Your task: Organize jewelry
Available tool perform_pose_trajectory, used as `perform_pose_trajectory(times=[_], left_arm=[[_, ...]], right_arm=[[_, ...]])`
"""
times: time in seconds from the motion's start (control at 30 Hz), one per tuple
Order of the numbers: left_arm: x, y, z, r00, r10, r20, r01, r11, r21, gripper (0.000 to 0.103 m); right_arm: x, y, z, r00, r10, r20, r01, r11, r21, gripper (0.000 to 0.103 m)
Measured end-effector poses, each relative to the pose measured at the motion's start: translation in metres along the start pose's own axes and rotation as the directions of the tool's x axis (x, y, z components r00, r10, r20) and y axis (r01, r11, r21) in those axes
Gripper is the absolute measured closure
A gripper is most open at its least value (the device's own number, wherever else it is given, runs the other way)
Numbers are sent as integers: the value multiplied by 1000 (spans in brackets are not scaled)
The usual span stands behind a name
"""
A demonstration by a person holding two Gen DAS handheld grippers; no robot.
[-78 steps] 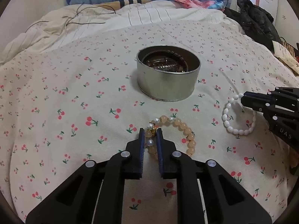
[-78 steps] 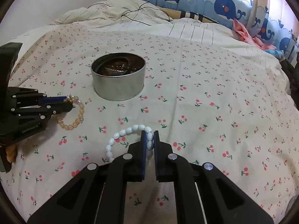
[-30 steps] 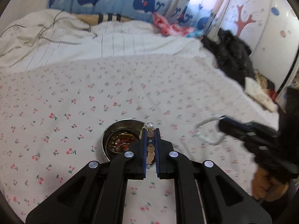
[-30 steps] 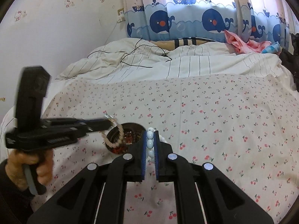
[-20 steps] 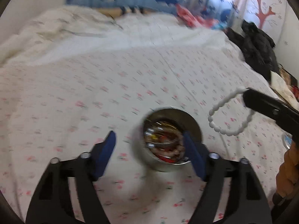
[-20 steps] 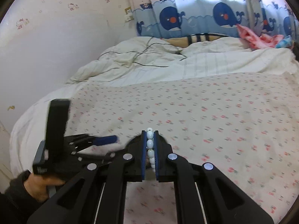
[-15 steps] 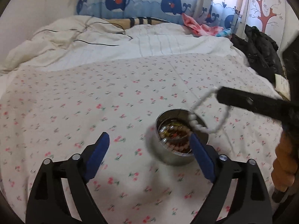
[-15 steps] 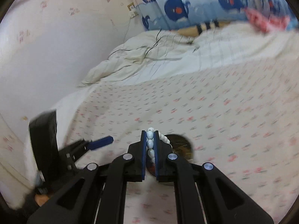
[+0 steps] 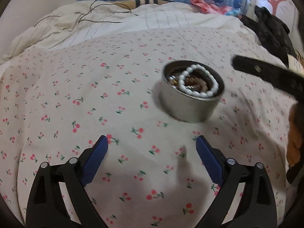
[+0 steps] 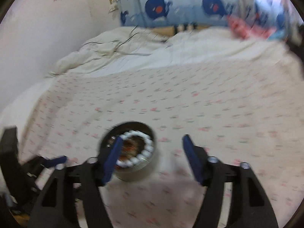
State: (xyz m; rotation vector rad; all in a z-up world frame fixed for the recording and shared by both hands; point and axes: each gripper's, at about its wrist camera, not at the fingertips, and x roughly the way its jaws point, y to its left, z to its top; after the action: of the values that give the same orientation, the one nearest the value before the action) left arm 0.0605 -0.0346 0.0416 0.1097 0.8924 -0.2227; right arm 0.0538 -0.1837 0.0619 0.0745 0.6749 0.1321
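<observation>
A round metal tin [image 9: 186,110] stands on the cherry-print bedspread [image 9: 76,95]. A white bead bracelet [image 9: 190,90] lies loose inside it on top of other jewelry. My left gripper [image 9: 152,142] hangs short of the tin and to its left. Its jaws are opening wide with nothing between them. My right gripper [image 10: 153,139] hovers just above the tin [image 10: 136,172], jaws opening. The white bracelet [image 10: 146,152] lies free below them, touching neither pad. The right gripper's finger [image 9: 266,74] juts in from the right, and the left gripper [image 10: 47,163] sits at the lower left.
A rumpled cream duvet [image 9: 95,19] with a black cable lies at the head of the bed. Black clothing [image 9: 271,32] is piled at the right edge. A hand [image 9: 294,142] holds the right gripper. A wall [image 10: 47,38] runs along the left.
Both grippers have opened and let their bracelets drop into the tin, first the left with the peach one, then the right with the white one. The left gripper has drawn back and lower.
</observation>
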Motion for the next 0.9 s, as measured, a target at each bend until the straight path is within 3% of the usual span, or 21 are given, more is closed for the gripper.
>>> perform_pose_trajectory(times=[0.1,0.2,0.27,0.33,0.47,0.9], left_arm=[[0,-6,-9,999,33,-3,-33,999,-2,9],[1,-5,-21,998,63,-18,-64,997,-50,8],[8,-6,-28,993,109,-43,-112,992,-55,8],[12,-3,-29,993,106,-51,-110,991,-72,8],[16,6,-31,995,79,-64,-87,985,-148,7],[21,8,-32,995,56,-87,-69,985,-158,7]], right_arm=[[-1,-5,-28,990,-110,-83,109,994,-21,25],[6,-13,-54,971,-171,-167,171,985,-12,21],[16,-16,-67,951,-219,-220,218,976,-27,13],[24,-16,-73,939,-237,-250,232,971,-48,8],[24,-19,-75,940,-228,-255,224,973,-46,7],[24,-24,-75,946,-182,-268,189,982,0,7]])
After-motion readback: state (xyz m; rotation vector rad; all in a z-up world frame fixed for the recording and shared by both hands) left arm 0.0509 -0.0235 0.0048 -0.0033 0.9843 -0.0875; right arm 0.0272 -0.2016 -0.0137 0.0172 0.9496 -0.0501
